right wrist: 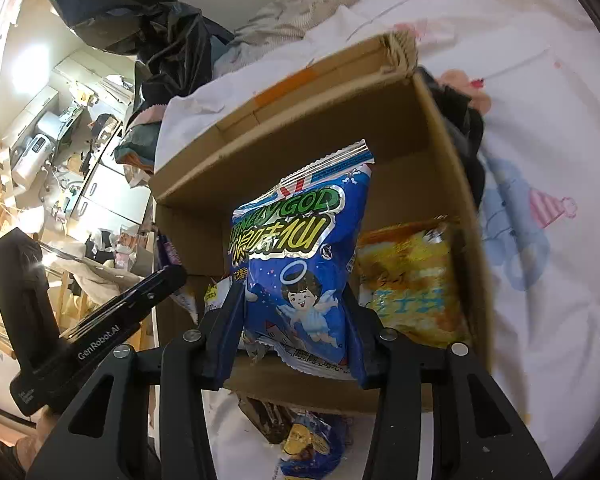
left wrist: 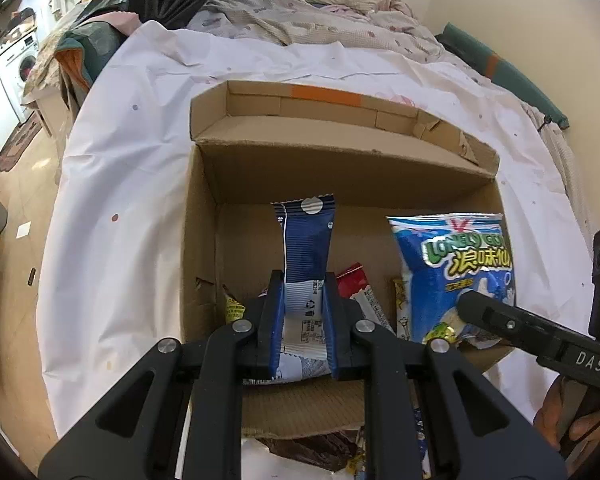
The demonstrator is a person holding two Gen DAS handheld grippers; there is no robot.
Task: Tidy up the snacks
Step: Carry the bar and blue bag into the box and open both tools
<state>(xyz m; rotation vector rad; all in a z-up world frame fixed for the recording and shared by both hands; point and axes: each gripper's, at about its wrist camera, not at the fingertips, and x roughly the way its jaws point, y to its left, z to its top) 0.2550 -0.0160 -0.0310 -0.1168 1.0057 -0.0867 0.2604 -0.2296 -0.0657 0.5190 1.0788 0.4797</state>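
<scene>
The left gripper [left wrist: 302,312] was clamped on a slim navy-and-white snack packet [left wrist: 306,248] and the right gripper [right wrist: 296,320] on a blue puffed-snack bag [right wrist: 300,264], both held over the open cardboard box [left wrist: 348,188] on the bed. Several snacks already lay inside, including a yellow packet [right wrist: 412,280] at the right. At least two wrappers [right wrist: 300,440] remained outside the near wall, so the sorting appeared partly complete.
</scene>
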